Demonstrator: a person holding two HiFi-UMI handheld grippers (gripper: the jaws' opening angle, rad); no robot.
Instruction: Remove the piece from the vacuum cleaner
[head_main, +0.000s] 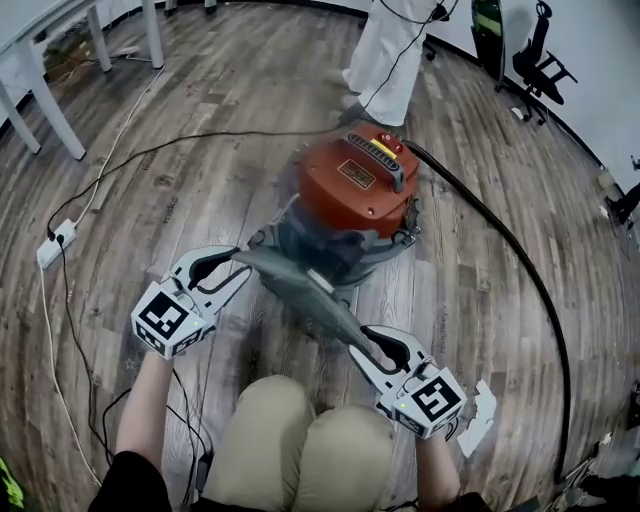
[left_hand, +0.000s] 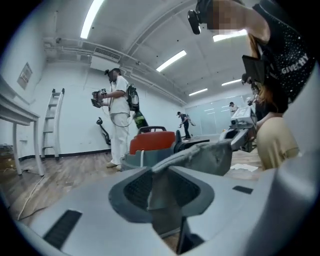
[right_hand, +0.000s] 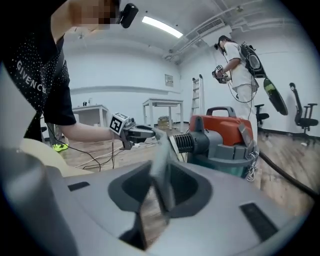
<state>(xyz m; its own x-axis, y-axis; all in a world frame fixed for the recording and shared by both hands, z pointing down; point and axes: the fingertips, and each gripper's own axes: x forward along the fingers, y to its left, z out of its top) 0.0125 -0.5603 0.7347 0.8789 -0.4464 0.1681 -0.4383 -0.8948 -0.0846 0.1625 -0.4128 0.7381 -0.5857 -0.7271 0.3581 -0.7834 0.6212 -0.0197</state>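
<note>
An orange-topped vacuum cleaner (head_main: 355, 180) on a grey base stands on the wood floor in front of my knees. A flat grey piece (head_main: 300, 285) runs from its base out toward me, lifted off the floor. My left gripper (head_main: 232, 262) is shut on the piece's left end, and my right gripper (head_main: 365, 340) is shut on its right end. In the left gripper view the piece (left_hand: 205, 157) runs from between the jaws toward the vacuum cleaner (left_hand: 150, 142). In the right gripper view its thin edge (right_hand: 161, 165) sits pinched between the pads, with the vacuum cleaner (right_hand: 225, 132) behind.
A thick black hose (head_main: 520, 270) curves off the vacuum's right side. A power strip (head_main: 55, 243) and cables lie at left near white table legs (head_main: 40, 90). A person in white (head_main: 390, 50) stands beyond the vacuum. A white scrap (head_main: 480, 415) lies by my right gripper.
</note>
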